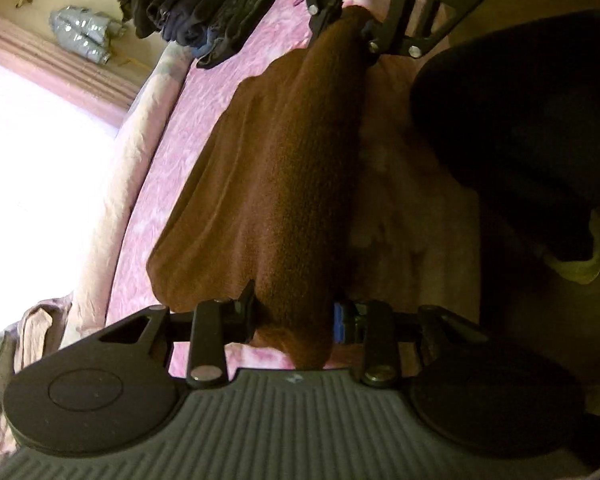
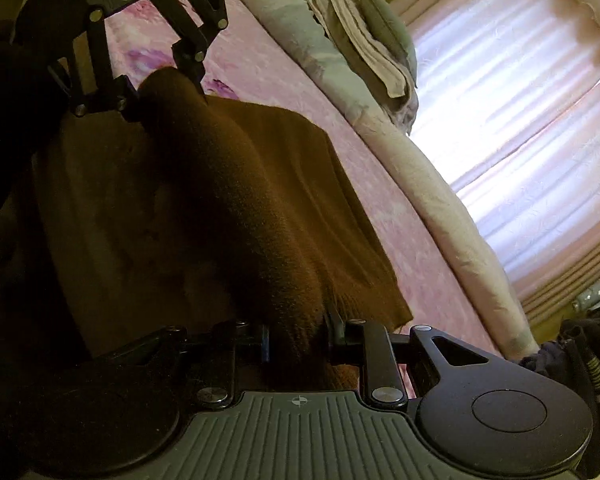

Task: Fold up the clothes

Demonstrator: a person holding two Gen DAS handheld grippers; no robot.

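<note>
Both tongs are clenched on one brown garment: the left gripper (image 1: 296,316) pinches one end of its bunched upper edge and the right gripper (image 2: 296,340) pinches the other, so that edge is stretched taut between them like a rope. The brown garment (image 1: 268,184) hangs from that line, with its free part draped down onto the pink bedspread (image 1: 204,92), away from the person's dark sleeve (image 1: 520,120). Its long axis runs straight from one gripper to the other, and neither is nearer; each holds its own end. A stack of dark folded clothes (image 1: 204,4) sits at the far end of the bed, and a curtained window (image 2: 520,92) lies beyond. I can read no label or writing anywhere.
</note>
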